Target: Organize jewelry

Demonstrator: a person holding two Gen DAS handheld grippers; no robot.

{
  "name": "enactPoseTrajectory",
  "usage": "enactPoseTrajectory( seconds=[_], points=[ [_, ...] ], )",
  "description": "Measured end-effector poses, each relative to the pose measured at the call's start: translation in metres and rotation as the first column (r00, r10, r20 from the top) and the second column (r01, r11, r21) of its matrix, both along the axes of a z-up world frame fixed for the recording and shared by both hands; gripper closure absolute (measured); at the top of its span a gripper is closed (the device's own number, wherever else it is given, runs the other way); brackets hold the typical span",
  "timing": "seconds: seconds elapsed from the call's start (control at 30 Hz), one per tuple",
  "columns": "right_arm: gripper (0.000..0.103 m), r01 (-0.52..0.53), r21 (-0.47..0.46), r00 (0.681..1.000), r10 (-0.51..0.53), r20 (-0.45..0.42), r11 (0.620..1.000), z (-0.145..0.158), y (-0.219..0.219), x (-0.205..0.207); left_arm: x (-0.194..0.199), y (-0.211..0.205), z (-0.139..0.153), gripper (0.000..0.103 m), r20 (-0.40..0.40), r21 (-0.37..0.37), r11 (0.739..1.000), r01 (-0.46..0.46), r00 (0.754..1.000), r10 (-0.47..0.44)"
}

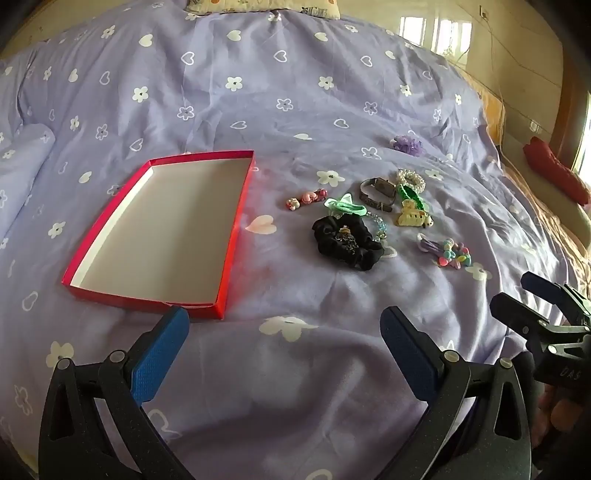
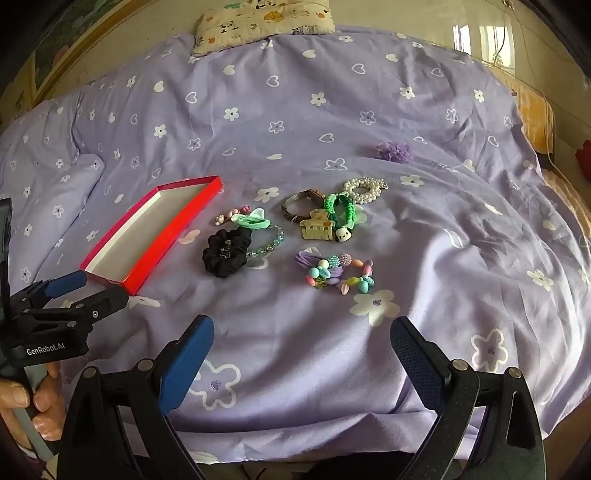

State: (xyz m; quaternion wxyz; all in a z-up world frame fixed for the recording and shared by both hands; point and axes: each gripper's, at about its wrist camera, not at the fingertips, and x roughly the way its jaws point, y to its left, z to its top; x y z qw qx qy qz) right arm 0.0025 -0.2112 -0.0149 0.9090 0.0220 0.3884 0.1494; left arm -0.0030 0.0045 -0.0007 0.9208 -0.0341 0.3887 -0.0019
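Observation:
A shallow red box (image 1: 92,291) (image 2: 159,254) with a white inside lies empty on the purple bedspread. To its right lies a cluster of jewelry: a black scrunchie (image 1: 347,240) (image 2: 225,254), a mint hair tie (image 1: 345,206), a watch (image 1: 376,192) (image 2: 299,203), a pearl bracelet (image 2: 364,190), a yellow claw clip (image 2: 316,225) and a pastel bead bracelet (image 1: 454,254) (image 2: 340,275). My left gripper (image 1: 284,317) (image 2: 103,286) hovers open near the box's front corner. My right gripper (image 2: 303,325) (image 1: 513,291) hovers open, short of the bead bracelet. Both are empty.
A purple flower hair piece (image 1: 408,144) (image 2: 395,151) lies apart, farther back on the right. A small pink clip (image 1: 306,197) sits between box and cluster. A patterned pillow (image 2: 258,22) is at the bed's head, a red object (image 1: 554,173) beyond the right edge.

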Motion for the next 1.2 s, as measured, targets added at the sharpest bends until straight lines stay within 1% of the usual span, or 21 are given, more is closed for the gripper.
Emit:
enactPoseTrajectory(
  seconds=[0.33, 1.2],
  points=[
    [0.006, 0.015, 0.021, 0.999, -0.016, 0.041, 1.000, 0.0070, 0.0011, -0.0062, -0.0017, -0.0007, 0.0032, 0.000, 0.014, -0.003, 1.000, -0.007, 1.000, 0.007],
    [0.006, 0.007, 0.021, 0.999, -0.008, 0.039, 1.000, 0.0058, 0.0033, -0.0057, -0.0023, -0.0015, 0.0057, 0.000, 0.018, -0.002, 1.000, -0.003, 1.000, 0.003]
  ],
)
